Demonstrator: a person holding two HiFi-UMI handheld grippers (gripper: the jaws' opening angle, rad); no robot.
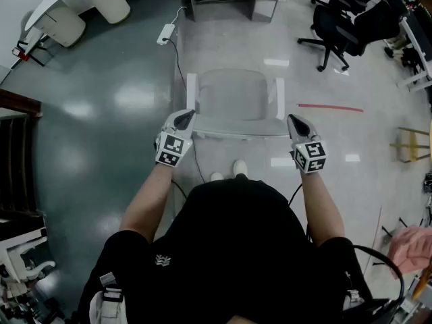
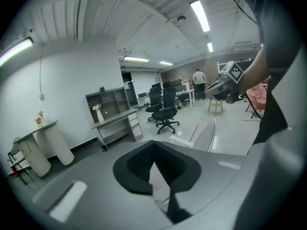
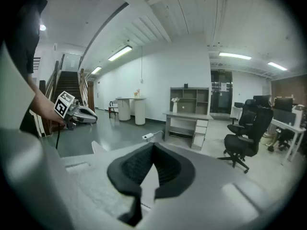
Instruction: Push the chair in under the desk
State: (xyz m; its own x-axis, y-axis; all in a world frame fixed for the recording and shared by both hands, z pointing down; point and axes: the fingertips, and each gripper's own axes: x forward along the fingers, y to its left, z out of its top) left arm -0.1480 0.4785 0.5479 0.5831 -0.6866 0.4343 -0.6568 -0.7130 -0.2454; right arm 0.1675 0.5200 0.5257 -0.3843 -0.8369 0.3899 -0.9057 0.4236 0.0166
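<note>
Your right gripper (image 3: 153, 147) fills the lower centre of the frame, its black jaws closed tip to tip with nothing between them. A pale chair arm (image 3: 98, 147) juts up at lower left. At far left the left gripper (image 3: 72, 110) hovers before a staircase (image 3: 67, 85). Beyond the jaws stands a grey desk (image 3: 187, 121) topped by a shelf unit, with a power strip (image 3: 148, 136) on the floor beside it. A white table (image 3: 129, 107) sits at centre left and a black office chair (image 3: 247, 138) at right.

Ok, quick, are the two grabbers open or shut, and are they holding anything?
Left gripper: shut, holding nothing.
Right gripper: shut, holding nothing.
</note>
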